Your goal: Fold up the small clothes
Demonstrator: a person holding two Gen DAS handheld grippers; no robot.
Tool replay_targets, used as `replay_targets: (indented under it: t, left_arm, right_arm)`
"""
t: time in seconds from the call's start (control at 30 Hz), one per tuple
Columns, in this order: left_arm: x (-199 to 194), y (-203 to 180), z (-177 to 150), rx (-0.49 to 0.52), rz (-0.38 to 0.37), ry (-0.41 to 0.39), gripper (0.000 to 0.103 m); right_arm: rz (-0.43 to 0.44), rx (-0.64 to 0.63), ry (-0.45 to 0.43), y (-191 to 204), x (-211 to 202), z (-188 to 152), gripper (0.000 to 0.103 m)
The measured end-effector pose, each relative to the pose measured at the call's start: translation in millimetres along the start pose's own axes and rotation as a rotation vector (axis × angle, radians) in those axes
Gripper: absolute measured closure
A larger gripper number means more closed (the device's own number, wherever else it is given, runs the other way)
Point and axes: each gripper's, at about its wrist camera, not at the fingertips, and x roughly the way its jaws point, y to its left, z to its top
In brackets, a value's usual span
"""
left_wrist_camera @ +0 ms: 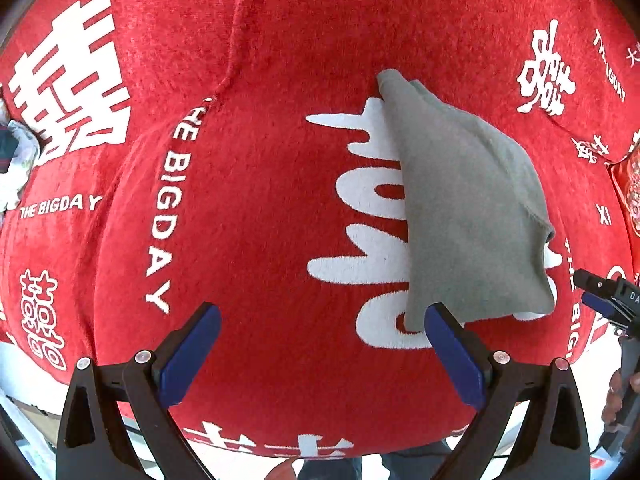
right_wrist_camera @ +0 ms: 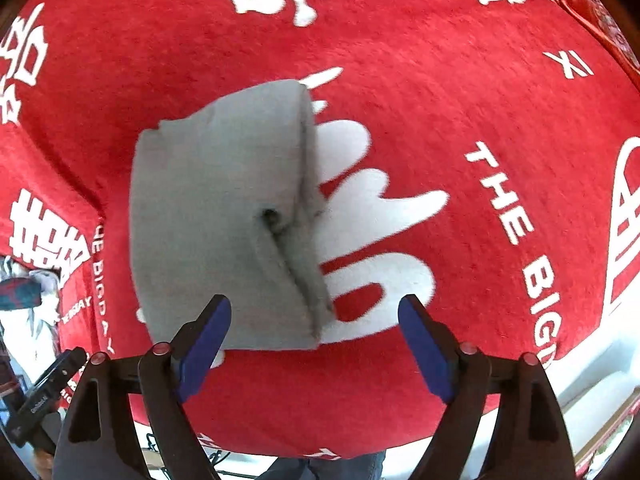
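Both grippers, left point(left_wrist_camera: 322, 356) and right point(right_wrist_camera: 316, 346), gape wide, holding nothing. Red blanket point(left_wrist_camera: 260, 240) underneath, nothing blocking. Folded grey cloth point(right_wrist_camera: 224, 216) lies ahead-left of right's fingers, long axis running away from them.

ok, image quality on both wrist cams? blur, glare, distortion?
Left wrist: strong fisheye bulge, dark corners, grey garment and red blanket sharp, no glare. Right wrist: same bulge, garment slightly soft, blanket lettering readable, even light, faint shadows.
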Motion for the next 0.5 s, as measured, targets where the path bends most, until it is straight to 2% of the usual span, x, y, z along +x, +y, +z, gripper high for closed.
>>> replay_targets:
  t: [0.17,0.27,0.5]
  left_arm:
    - [-2,13,-6,-0.027,0.019,0.005,0.001]
    - [-2,22,-10,-0.023,0.005,0.017,0.001]
    - [10,40,-20,-0.045,0.031,0.046,0.001]
  right_arm:
    - [0.084,-0.027,-0.007,24,1,-8,0.014]
    - [0.135,-0.037,0.013,34,4,-15,0.014]
    - [0.163,-0.073,0.085,47,21,-25,0.014]
